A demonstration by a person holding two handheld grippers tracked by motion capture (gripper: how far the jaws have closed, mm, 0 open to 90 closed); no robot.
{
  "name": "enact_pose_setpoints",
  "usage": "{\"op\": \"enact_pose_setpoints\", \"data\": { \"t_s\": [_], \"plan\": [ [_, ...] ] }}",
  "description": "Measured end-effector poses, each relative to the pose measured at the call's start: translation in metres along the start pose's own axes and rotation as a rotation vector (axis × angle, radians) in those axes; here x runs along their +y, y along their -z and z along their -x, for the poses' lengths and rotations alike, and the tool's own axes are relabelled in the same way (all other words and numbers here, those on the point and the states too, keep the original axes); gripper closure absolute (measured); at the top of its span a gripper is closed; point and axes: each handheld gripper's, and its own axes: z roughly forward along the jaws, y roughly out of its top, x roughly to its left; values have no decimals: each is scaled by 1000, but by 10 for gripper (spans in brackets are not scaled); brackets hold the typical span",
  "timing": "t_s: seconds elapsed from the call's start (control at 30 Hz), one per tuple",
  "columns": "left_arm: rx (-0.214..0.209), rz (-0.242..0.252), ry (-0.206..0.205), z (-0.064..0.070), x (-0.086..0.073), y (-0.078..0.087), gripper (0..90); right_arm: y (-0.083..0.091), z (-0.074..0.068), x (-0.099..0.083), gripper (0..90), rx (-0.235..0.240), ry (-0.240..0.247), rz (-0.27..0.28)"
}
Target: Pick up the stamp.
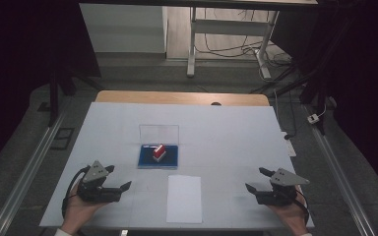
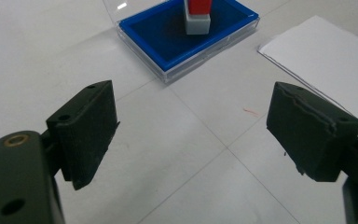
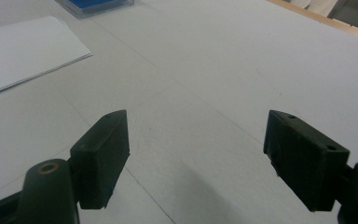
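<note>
Now both the left gripper (image 1: 119,178) and right gripper (image 1: 255,179) are held wide open, empty; the red-and-grey block (image 1: 159,152) in the blue-lined clear case (image 1: 145,161) could be toppled by a careless approach.

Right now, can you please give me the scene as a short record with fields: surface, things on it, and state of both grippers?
surface: white table
case: clear case with blue pad, lid standing open, mid-table
stamp: red and grey stamp standing on the blue pad
paper: white sheet lying flat, nearer the person than the case, apart from it
left gripper: open, holding nothing, near the table's left front, aimed toward the case
right gripper: open, holding nothing, near the right front
fingers: black, spread wide on both
</note>
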Motion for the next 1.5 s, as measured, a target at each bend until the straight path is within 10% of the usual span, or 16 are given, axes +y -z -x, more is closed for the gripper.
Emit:
{"op": "enact_pose_setpoints", "data": {
  "t_s": [1.5],
  "plan": [
    [-73,-72,-57,-4,63,-25,214,-10,-5,-1,256,-4,-9,-38]
  ]
}}
